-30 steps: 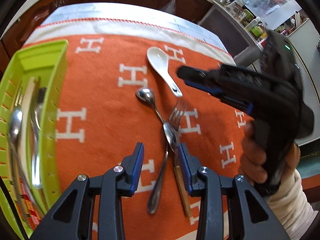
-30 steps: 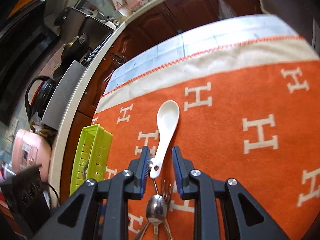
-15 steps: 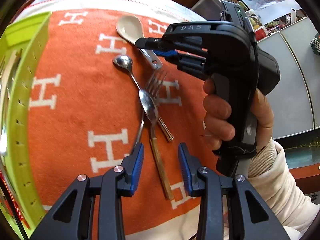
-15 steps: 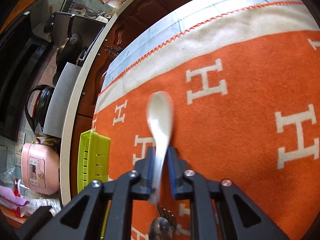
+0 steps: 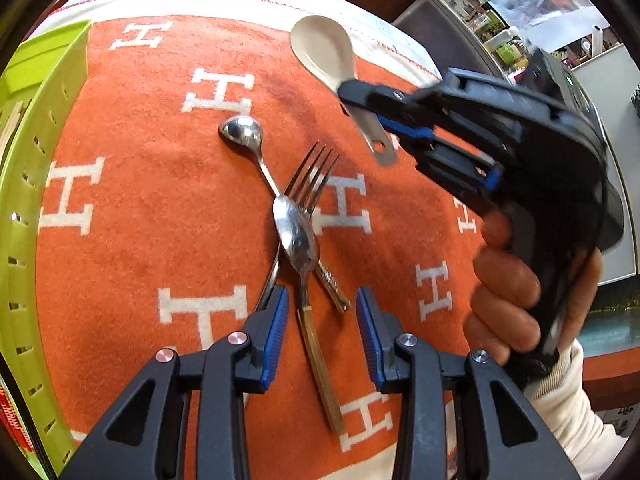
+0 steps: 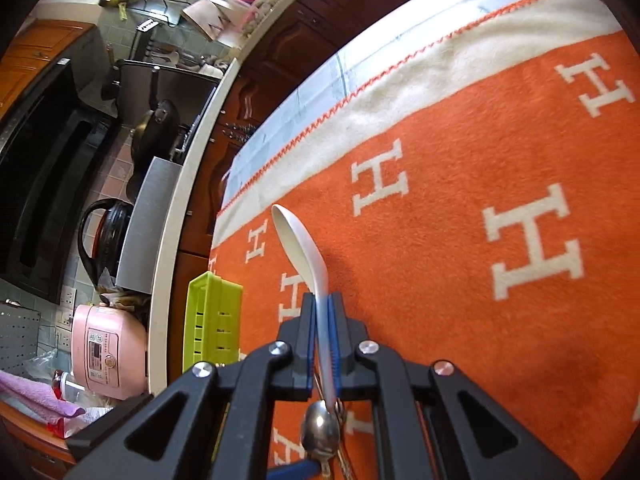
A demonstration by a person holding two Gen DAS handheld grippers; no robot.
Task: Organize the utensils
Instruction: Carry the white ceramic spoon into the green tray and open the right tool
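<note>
One white ceramic soup spoon [image 6: 304, 256] clamped by its handle in the right gripper [image 6: 323, 332] above the orange H-patterned blanket [image 5: 132, 216], two steel spoons [image 5: 297, 240] and one steel fork [image 5: 310, 178] crossed on it, left gripper [image 5: 322, 322] spread apart over them, one lime-green slotted plastic tray [image 5: 36, 128] at the left edge.

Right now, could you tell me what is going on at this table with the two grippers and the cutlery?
A person is sorting utensils with two handheld grippers. The right gripper is shut on the white ceramic spoon and holds it above the orange cloth. The left gripper is open, hovering over a crossed pile of two metal spoons and a fork lying on the cloth. The green tray sits at the cloth's left edge.
</note>
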